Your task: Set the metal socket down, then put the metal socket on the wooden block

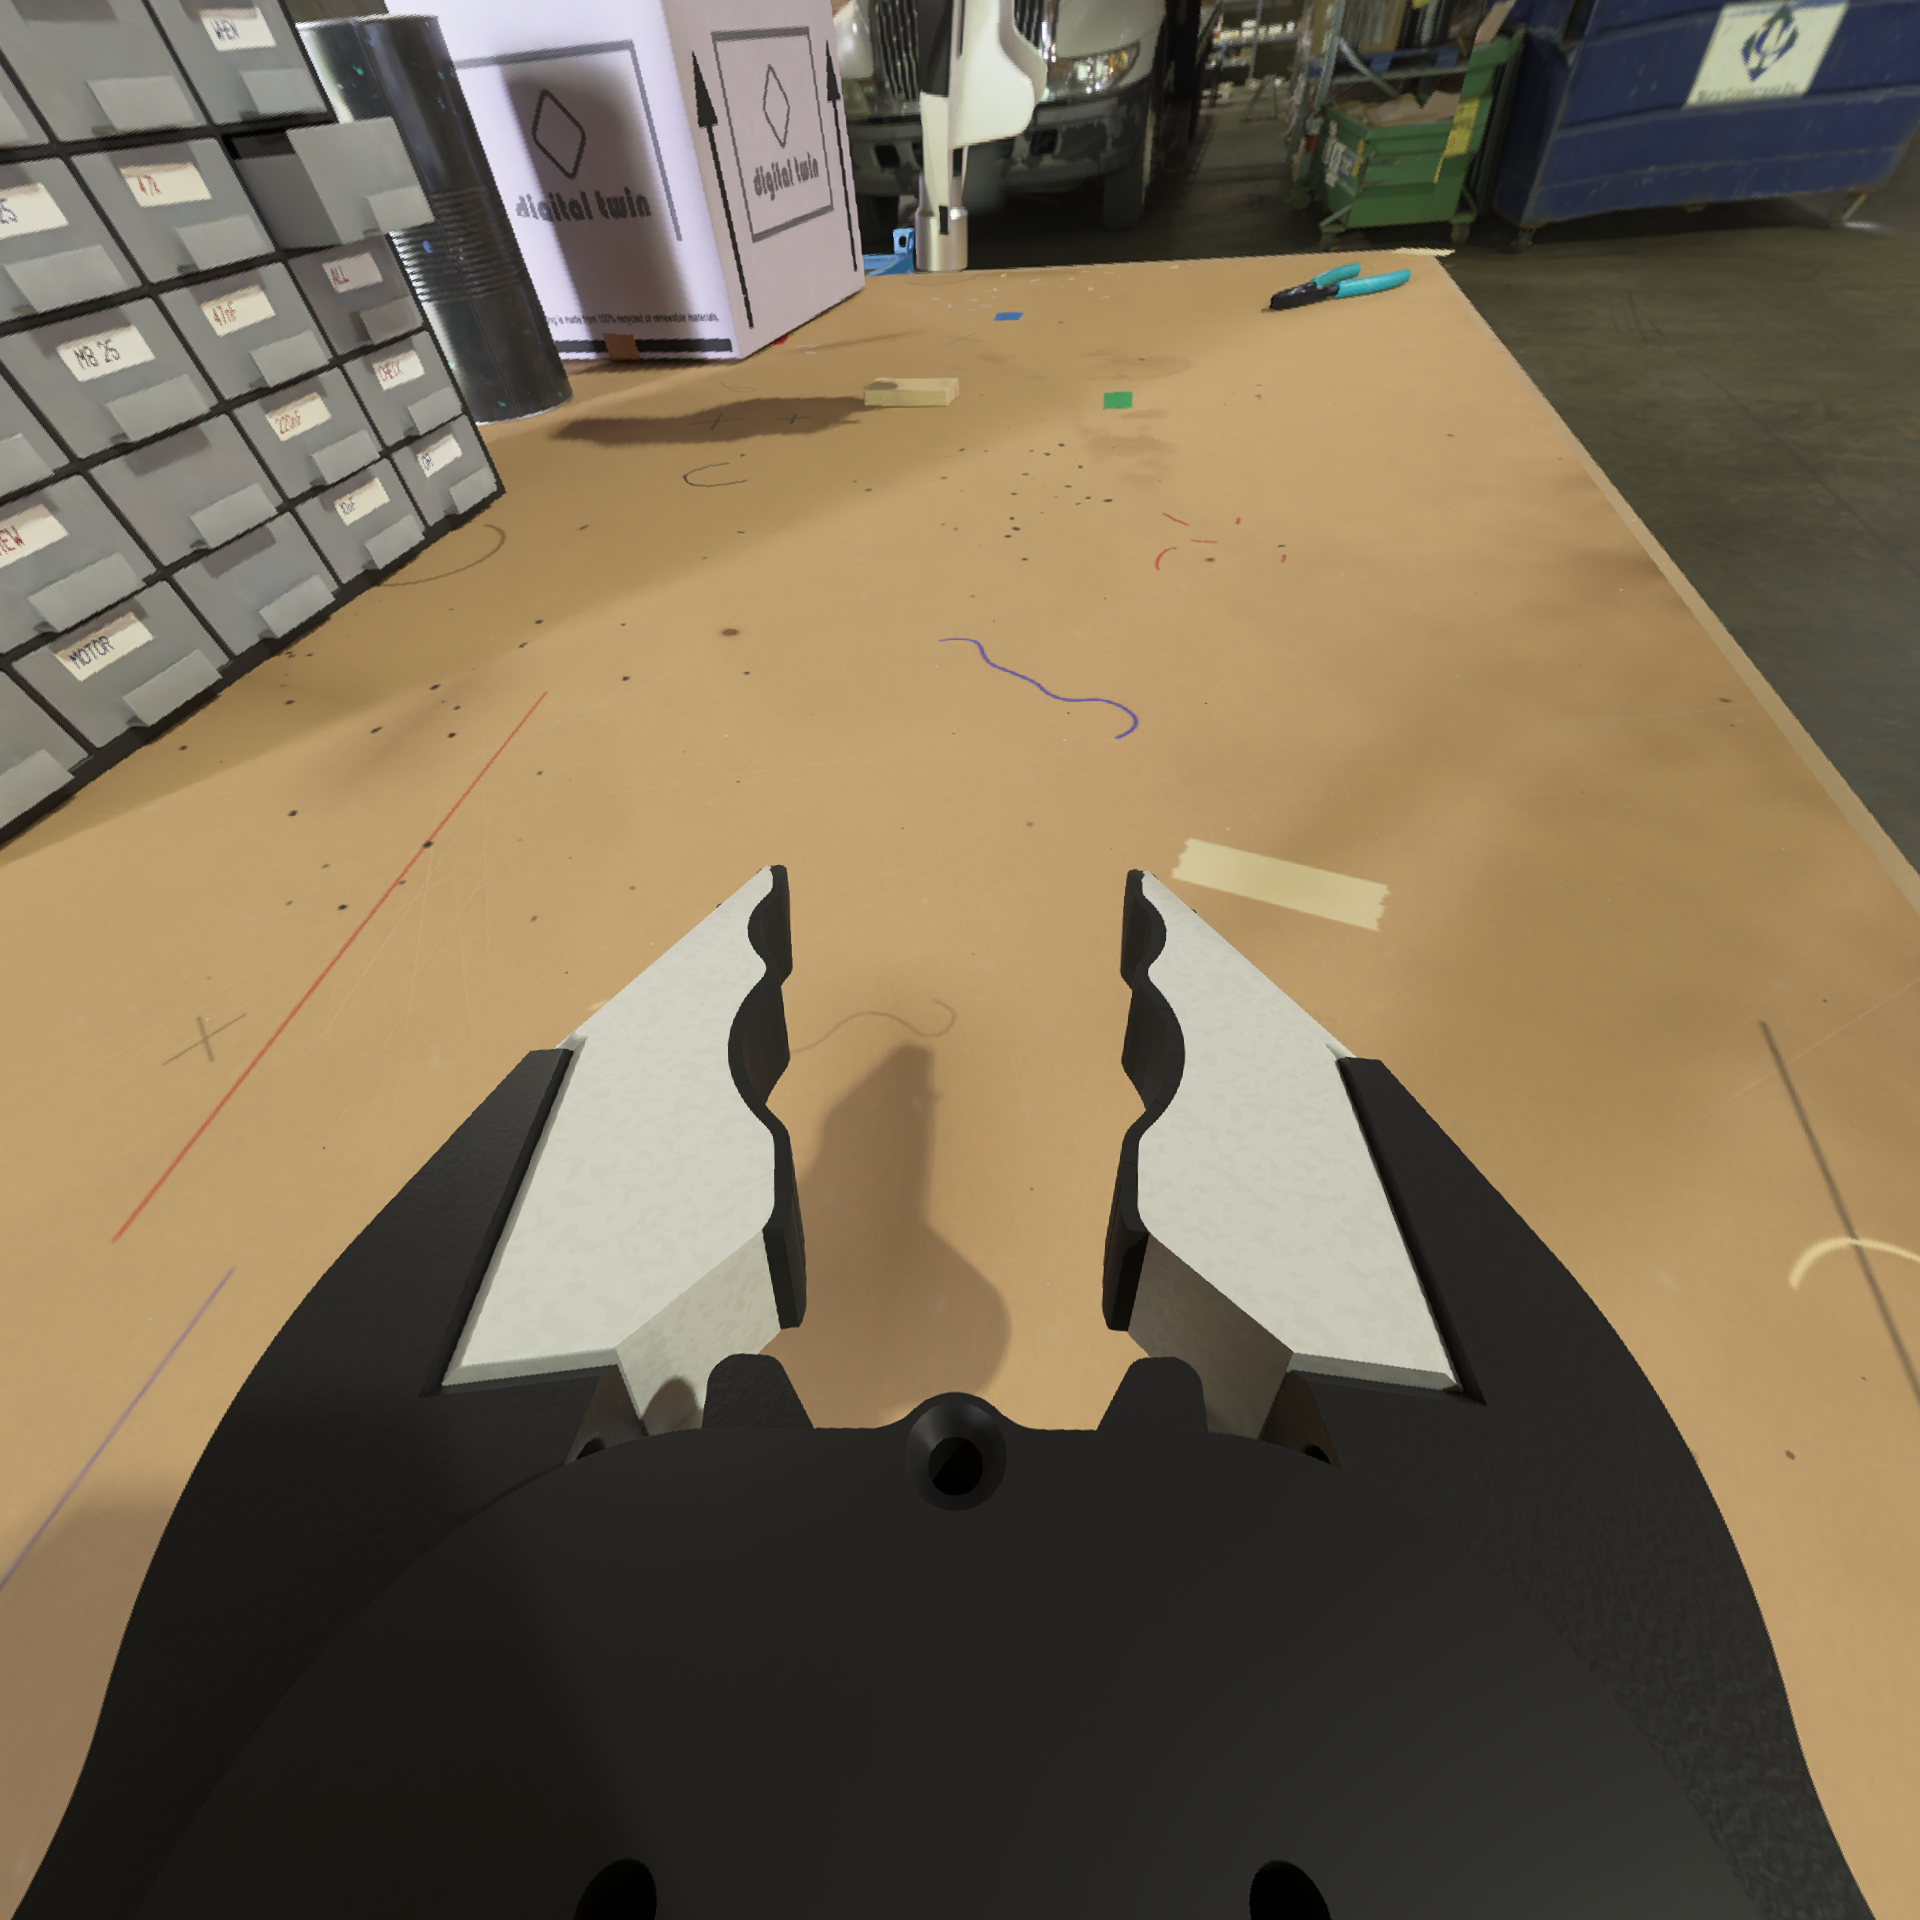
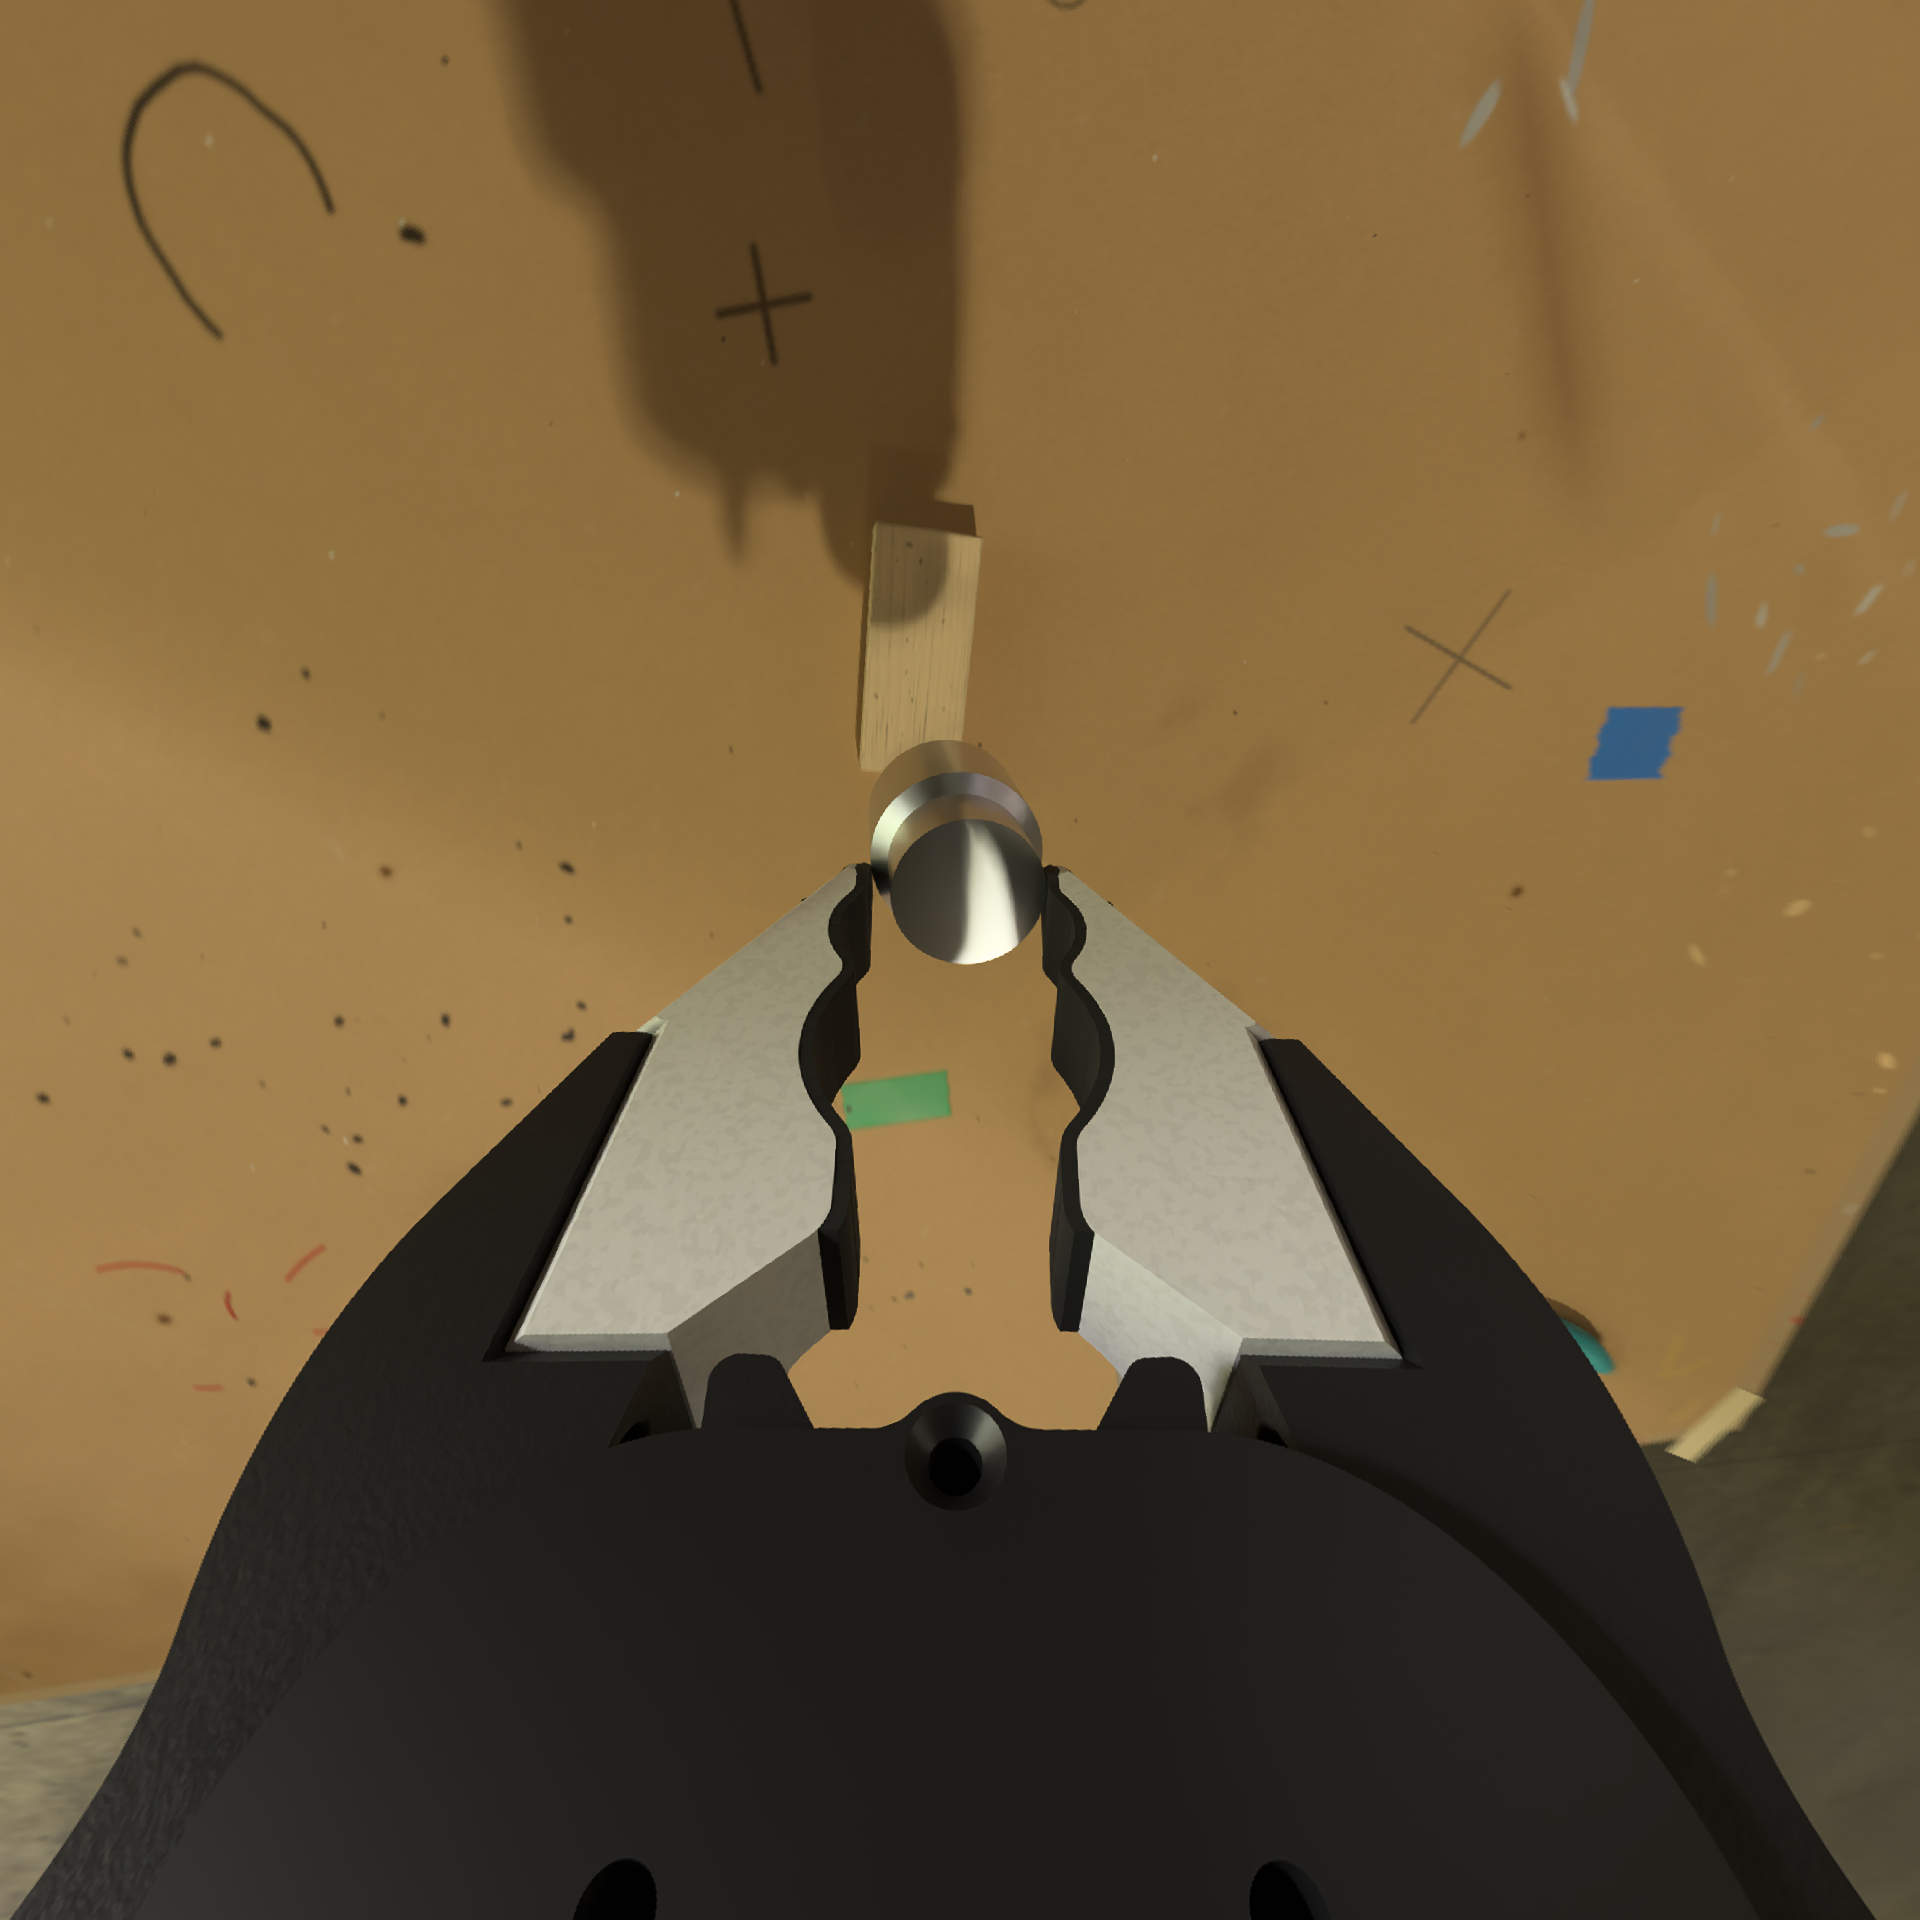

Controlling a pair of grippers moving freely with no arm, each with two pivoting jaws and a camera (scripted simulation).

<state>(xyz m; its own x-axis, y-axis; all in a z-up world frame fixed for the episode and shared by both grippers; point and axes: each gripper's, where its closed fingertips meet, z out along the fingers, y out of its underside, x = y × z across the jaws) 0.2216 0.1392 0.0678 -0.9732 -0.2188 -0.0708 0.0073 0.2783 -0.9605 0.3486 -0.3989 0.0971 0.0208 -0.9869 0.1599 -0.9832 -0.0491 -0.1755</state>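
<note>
My right gripper (image 2: 956,878) points down at the table and is shut on the metal socket (image 2: 964,899), a shiny stepped cylinder held at the fingertips above the table. The wooden block (image 2: 920,644), a small pale slab, lies flat on the table just beyond the socket, with the socket's shadow on its far end. In the left wrist view the block (image 1: 911,392) lies far ahead, and the socket (image 1: 940,244) hangs in the right gripper's white fingers (image 1: 982,94) above and behind it. My left gripper (image 1: 956,883) is open and empty, low over the near table.
A grey drawer cabinet (image 1: 187,416), a black cylinder (image 1: 457,239) and a white cardboard box (image 1: 644,177) stand along the left and back. Teal pliers (image 1: 1340,286) lie at the far right corner. Tape patches (image 1: 1283,883) (image 2: 1636,743) mark the tabletop. The table's right edge (image 1: 1662,520) drops to the floor.
</note>
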